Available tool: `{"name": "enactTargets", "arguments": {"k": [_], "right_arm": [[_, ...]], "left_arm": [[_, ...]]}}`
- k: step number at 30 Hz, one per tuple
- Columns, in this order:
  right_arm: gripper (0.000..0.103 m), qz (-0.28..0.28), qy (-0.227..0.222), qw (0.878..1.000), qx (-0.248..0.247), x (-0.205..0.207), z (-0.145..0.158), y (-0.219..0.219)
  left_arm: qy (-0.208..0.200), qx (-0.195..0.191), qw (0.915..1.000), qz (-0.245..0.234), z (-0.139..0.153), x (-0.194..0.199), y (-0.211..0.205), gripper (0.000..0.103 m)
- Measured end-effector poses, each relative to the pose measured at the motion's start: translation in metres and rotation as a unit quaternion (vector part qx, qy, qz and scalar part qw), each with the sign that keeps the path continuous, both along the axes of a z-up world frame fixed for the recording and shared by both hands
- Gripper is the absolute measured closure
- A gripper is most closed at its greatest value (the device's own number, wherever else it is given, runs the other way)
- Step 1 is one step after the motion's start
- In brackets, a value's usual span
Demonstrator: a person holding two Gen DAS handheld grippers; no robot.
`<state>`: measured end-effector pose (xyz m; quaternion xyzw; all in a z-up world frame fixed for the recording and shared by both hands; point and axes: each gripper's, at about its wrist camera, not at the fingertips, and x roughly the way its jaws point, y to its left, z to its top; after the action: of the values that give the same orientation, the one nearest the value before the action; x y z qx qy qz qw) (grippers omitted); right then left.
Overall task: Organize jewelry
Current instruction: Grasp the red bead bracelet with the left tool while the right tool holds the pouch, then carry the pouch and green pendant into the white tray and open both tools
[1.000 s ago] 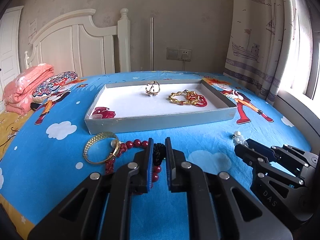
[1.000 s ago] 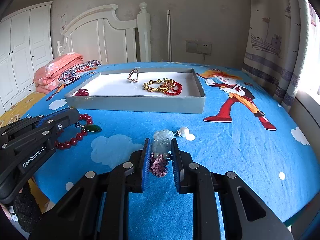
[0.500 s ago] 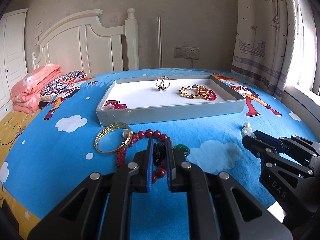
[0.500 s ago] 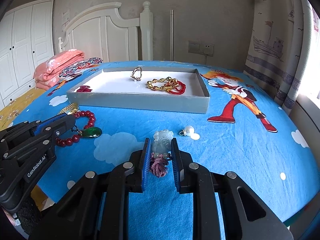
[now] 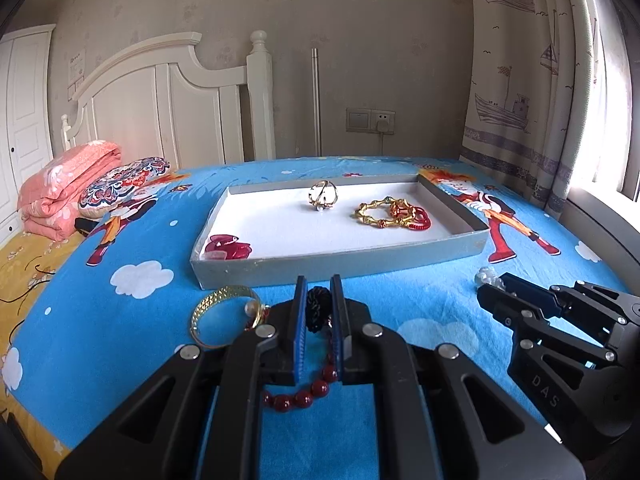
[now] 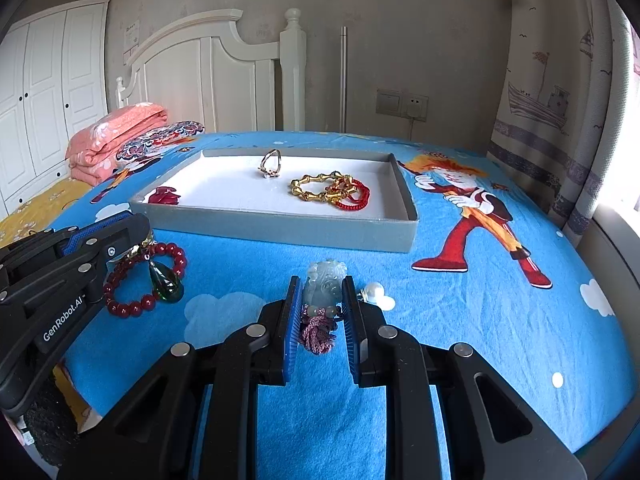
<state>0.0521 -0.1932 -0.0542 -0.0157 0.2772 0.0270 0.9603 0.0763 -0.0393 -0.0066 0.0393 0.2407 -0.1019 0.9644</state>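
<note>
The left gripper (image 5: 318, 312) is clamped on the black knot (image 5: 318, 307) of the red bead bracelet (image 6: 144, 280). Compared with a second ago, the bracelet's beads now hang below the blue pads instead of lying spread on the blue bedsheet (image 5: 100, 336), and the gold bangle (image 5: 224, 314) remains on the sheet just beside the left finger. This indicates the bracelet is lifted and ready for transfer.

The right gripper (image 6: 320, 300) is closed on the pale jade pendant (image 6: 326, 282), with its pink tassel (image 6: 318, 330) between the pads; its hold is unchanged over the same interval. A pearl earring (image 6: 376, 294) lies just beside its right finger.

The grey tray (image 5: 340, 262) sits ahead of both grippers and already holds a ring, a gold chain bracelet, a red cord bracelet and a red piece. Both gripped items appear due for placement there.
</note>
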Motion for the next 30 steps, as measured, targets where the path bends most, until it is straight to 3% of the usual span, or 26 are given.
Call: {"name": "enactTargets", "arguments": {"k": [10, 21, 30], "right_arm": [[0.084, 0.003, -0.014, 1.0, -0.004, 0.042, 0.029, -0.001], [0.084, 0.015, 0.017, 1.0, -0.011, 0.106, 0.033, 0.003], [0.084, 0.011, 0.054, 0.998, 0.015, 0.164, 0.039, 0.006]], "left_arm": [[-0.015, 0.004, 0.9998, 0.014, 0.037, 0.037, 0.002, 0.092], [0.025, 0.01, 0.999, 0.037, 0.045, 0.111, 0.01, 0.092], [0.042, 0.039, 0.9966, 0.06, 0.043, 0.161, 0.003, 0.092]]}}
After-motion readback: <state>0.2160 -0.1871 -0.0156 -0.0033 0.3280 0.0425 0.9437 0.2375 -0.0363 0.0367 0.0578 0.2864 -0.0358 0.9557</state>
